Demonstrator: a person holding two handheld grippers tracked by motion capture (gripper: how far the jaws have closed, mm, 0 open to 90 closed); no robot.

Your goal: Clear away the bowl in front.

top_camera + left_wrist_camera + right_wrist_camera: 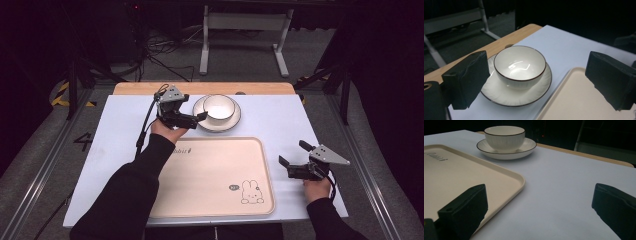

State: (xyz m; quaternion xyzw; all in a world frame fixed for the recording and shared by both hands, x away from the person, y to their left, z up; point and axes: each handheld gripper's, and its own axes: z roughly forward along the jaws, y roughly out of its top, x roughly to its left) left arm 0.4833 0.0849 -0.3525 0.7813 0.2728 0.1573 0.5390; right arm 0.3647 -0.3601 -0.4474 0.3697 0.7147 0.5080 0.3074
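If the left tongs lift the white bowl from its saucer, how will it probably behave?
The bowl looks glazed and glossy, so probably slippery and rigid. It seems ceramic, likely breakable. It sits loose on the saucer, so pushing may slide it. The left tongs are open.

**Dim room, lit tabletop**

You work at a table (300,125) covered by a pale sheet, with a wooden edge (200,88) showing at 12 o'clock. Beyond it, a white metal frame (245,35) stands on the grey carpeted floor (240,62). Black cables (160,50) tangle at 11 o'clock. Yellow-black tape (61,92) marks the floor at 10 o'clock. Metal rails (45,165) run along both sides. The far room is dark.
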